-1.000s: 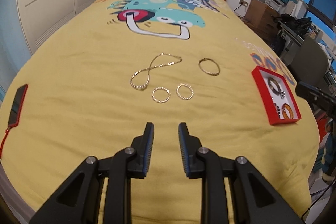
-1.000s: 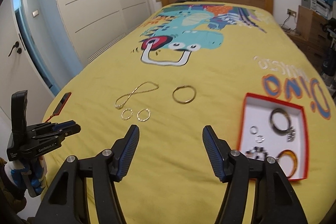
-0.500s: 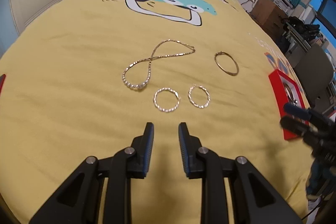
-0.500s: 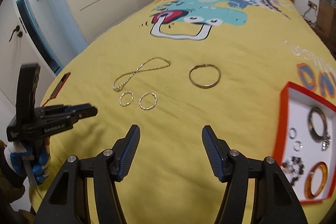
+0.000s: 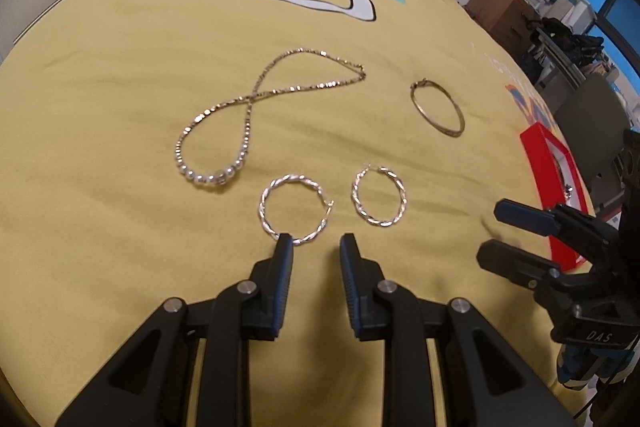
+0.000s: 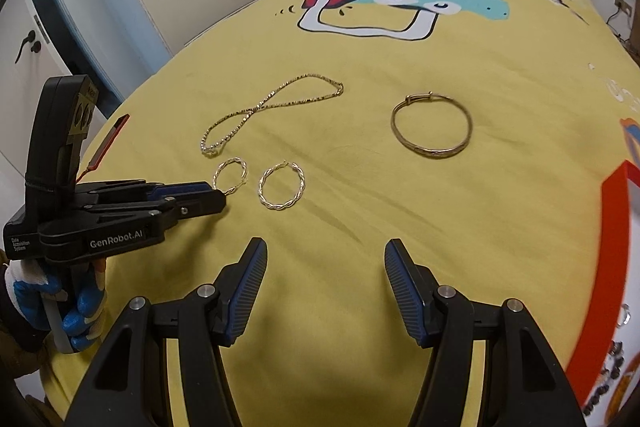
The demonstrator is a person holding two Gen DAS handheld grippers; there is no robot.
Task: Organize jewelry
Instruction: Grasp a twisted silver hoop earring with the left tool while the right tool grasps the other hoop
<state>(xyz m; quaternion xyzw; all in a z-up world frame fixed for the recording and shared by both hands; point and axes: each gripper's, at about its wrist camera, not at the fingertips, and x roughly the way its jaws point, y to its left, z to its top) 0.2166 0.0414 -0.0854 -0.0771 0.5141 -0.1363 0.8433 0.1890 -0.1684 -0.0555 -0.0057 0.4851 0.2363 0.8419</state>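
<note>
Spread over the yellow bedspread with the cartoon dinosaur print (image 5: 120,75) are four loose pieces of jewelry; a beaded silver-and-gold necklace laid in a figure of eight (image 5: 248,115) lies farthest to the left, and a thin gold bangle with a clasp (image 5: 438,108) lies apart from it to the right; nearer the camera, two twisted silver hoop earrings are set side by side, the left hoop earring (image 5: 295,209) and the right hoop earring (image 5: 379,195), close together but not touching. The left claw (image 5: 316,247) is held low over the bedspread with its jaws a narrow gap apart and nothing gripped between them; its left fingertip is seen over the near rim of the left hoop earring, though contact cannot be told. The right claw (image 6: 325,255) is held wider open and empty, above bare bedspread short of the right hoop earring (image 6: 282,186) and the bangle (image 6: 431,131). A red-rimmed open box with a white lining (image 6: 612,227) sits at the right edge of the bed, small pieces being visible inside it; a red phone (image 6: 109,141) lies near the left edge.
</note>
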